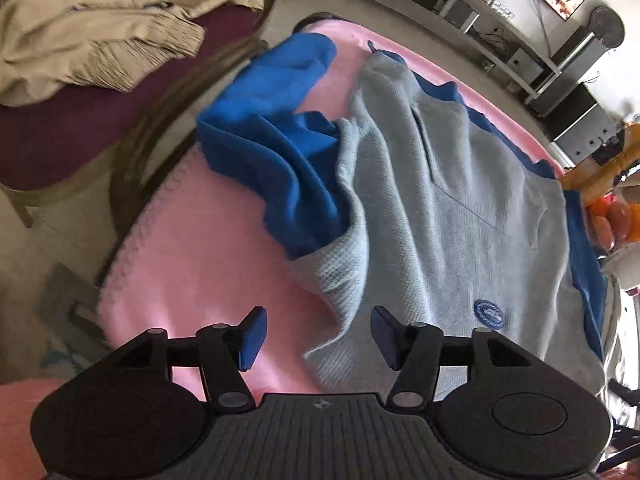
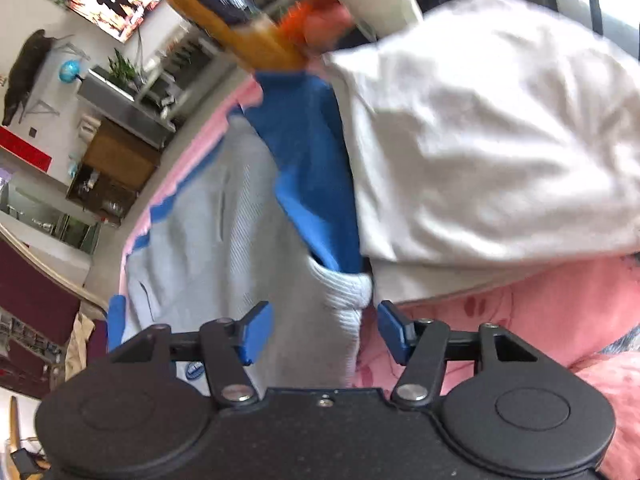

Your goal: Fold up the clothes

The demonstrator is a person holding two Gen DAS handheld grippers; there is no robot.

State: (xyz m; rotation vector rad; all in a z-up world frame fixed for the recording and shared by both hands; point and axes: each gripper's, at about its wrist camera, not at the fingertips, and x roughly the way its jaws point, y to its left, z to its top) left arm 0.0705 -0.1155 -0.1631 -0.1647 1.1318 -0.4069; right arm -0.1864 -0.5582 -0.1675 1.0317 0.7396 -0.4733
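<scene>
A grey sweater (image 1: 440, 208) with blue sleeves and a round blue badge lies spread on a pink blanket (image 1: 192, 264). Its blue left sleeve (image 1: 272, 128) is bunched toward the table's far left. My left gripper (image 1: 318, 338) hovers open over the sweater's near-left hem corner, jaws apart with cloth below them, not pinched. In the right wrist view the same sweater (image 2: 208, 240) shows with its other blue sleeve (image 2: 316, 176) and white ribbed cuff (image 2: 348, 292). My right gripper (image 2: 325, 334) is open just above that cuff and hem edge.
A beige garment (image 1: 100, 36) lies on a dark red chair seat at the far left. A white garment (image 2: 480, 140) is piled to the right of the sweater. An orange object (image 1: 612, 216) sits at the table's right edge. Shelving lines the far wall.
</scene>
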